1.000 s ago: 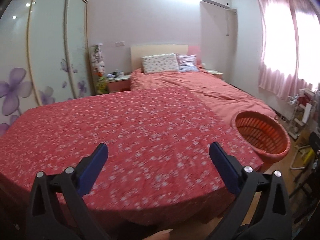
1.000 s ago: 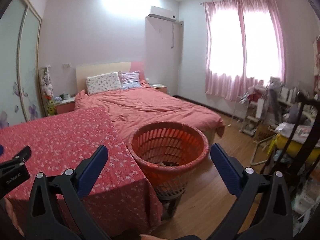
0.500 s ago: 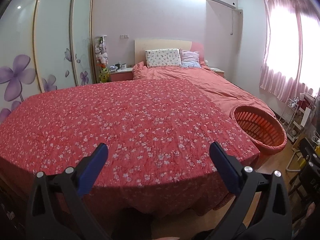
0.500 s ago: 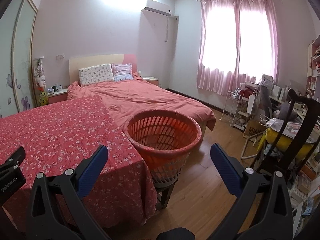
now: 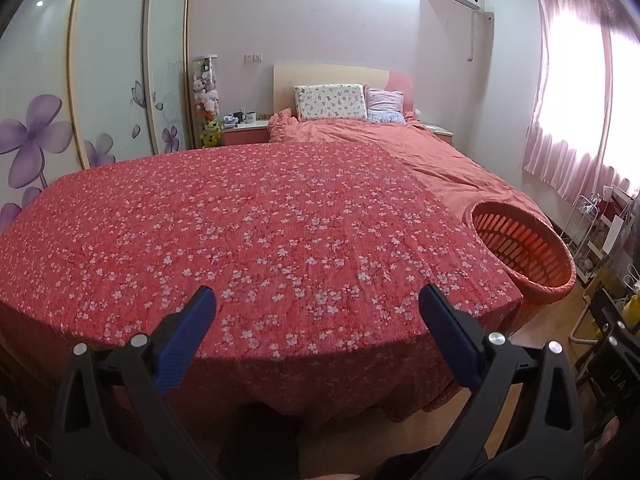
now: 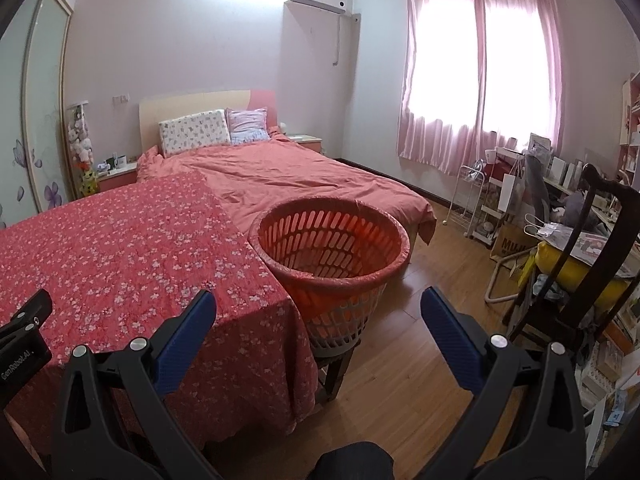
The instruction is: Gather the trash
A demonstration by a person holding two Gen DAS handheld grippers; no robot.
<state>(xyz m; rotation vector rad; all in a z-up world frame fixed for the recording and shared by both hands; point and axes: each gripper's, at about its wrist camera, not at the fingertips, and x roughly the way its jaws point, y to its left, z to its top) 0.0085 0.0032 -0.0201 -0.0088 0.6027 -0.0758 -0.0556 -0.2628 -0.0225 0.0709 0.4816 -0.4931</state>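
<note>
Both our views have pulled back from the counter. Left gripper and right gripper jaws gape apart, empty. Our basket stands just beside the counter.

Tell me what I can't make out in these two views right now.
- Orange basket: its bottom is hidden by its near wall in the right wrist view, and by the flowered cloth in the left wrist view.
- Nightstand items: too small.
- Left hand-held gripper: cut off by the right wrist view's edge.
</note>
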